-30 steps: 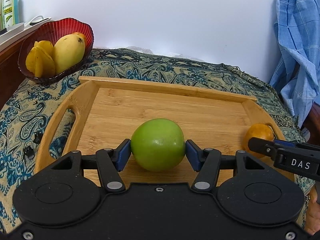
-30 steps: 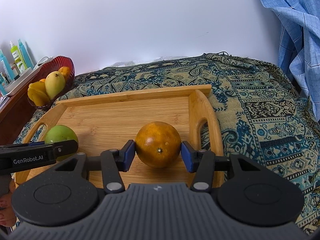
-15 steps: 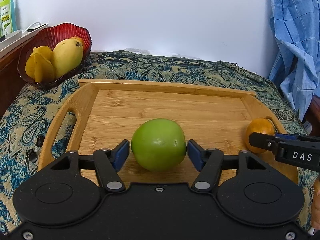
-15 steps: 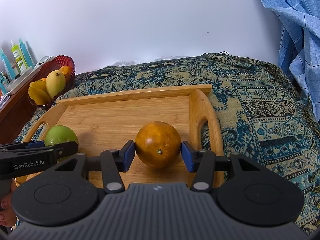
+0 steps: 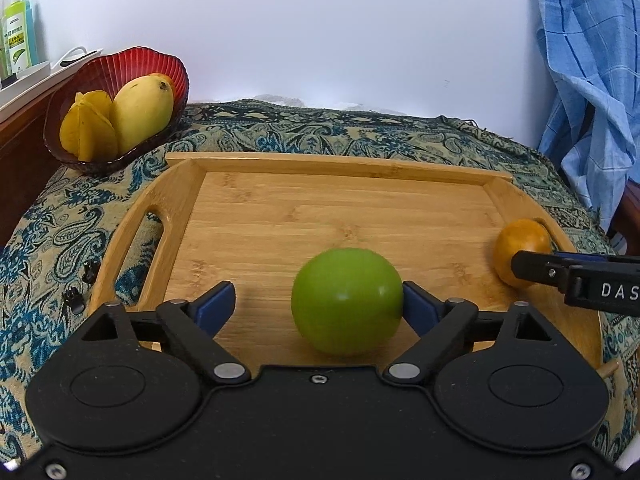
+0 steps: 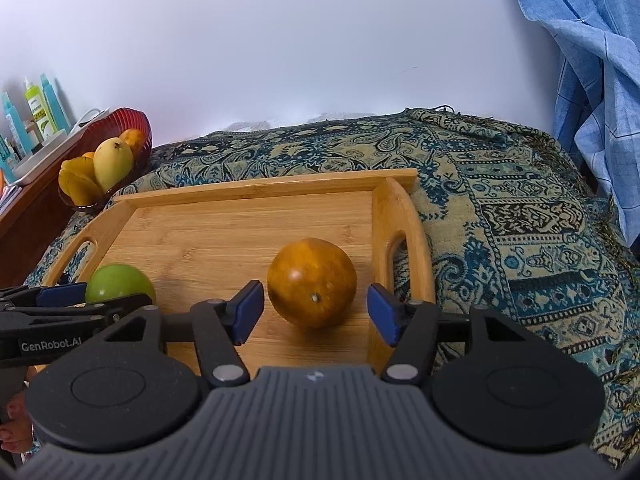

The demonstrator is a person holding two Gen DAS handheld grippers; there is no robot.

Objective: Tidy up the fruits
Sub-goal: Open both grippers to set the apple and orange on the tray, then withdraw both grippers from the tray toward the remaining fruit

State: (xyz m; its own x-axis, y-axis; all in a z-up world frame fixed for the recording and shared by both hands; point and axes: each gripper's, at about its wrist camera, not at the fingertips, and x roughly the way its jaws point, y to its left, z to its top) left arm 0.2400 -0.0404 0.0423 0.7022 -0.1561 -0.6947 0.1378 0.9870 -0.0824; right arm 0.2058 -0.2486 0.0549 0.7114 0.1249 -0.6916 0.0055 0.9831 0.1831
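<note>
Two fruits (image 5: 347, 301) between parted tools (image 5: 316, 310).

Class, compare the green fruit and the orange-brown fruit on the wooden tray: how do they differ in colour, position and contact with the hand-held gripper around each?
The green fruit is smooth bright green; the orange-brown fruit is mottled orange-brown.
The green fruit sits toward the tray's left side, the orange-brown fruit beside its right handle.
The green fruit appears to touch one pad of the left hand-held gripper; the orange-brown fruit sits clear of both pads of the right hand-held gripper.
Both are round, rest on the tray and lie between open jaws.
</note>
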